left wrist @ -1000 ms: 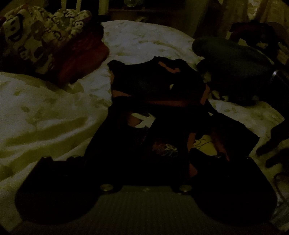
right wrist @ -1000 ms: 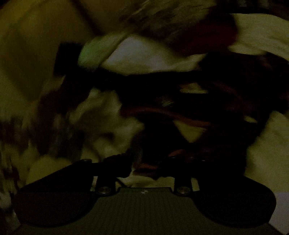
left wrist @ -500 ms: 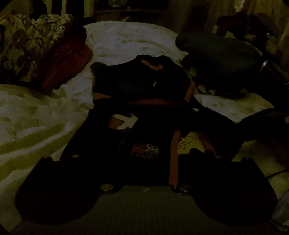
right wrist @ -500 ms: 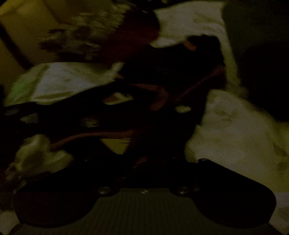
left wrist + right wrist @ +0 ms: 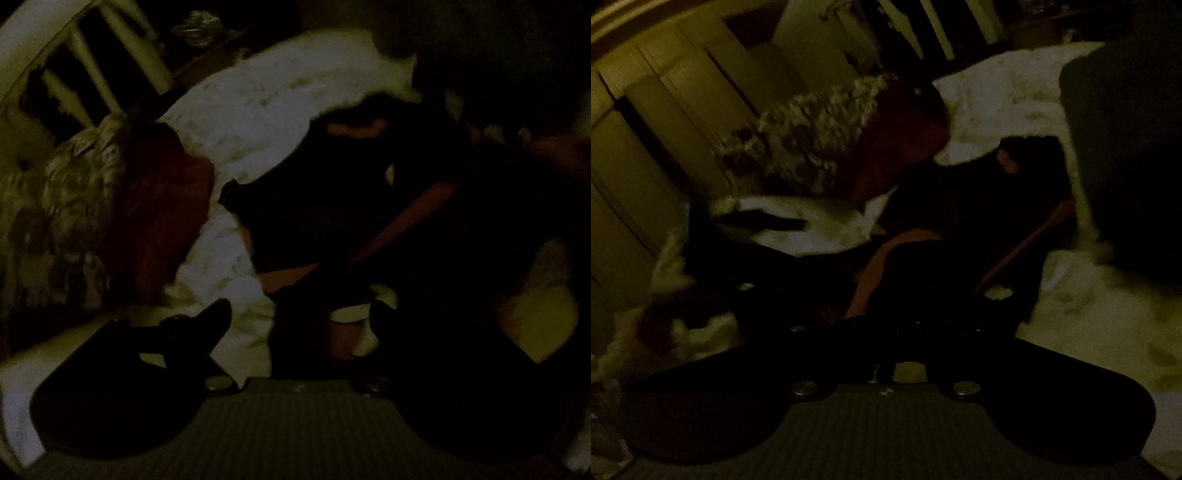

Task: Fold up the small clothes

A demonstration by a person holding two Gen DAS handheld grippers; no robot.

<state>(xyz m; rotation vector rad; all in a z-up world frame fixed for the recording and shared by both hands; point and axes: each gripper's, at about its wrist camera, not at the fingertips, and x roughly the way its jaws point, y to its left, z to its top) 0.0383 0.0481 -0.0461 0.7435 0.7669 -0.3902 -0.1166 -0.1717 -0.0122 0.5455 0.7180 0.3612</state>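
**Dark garment on the bed**

At 9 o'clock lies a patterned pillow. The dark orange-trimmed garment lies on the white bed. Left hand-held gripper spread apart; right hand-held gripper: cannot tell.

No writing to read anywhere here.
The room is too dim and the views too blurred: the dark garment with orange trim shows pale patches, perhaps a print, but no letters come clear, and the patterned cushion carries only a smeared figure pattern, no words or numbers.
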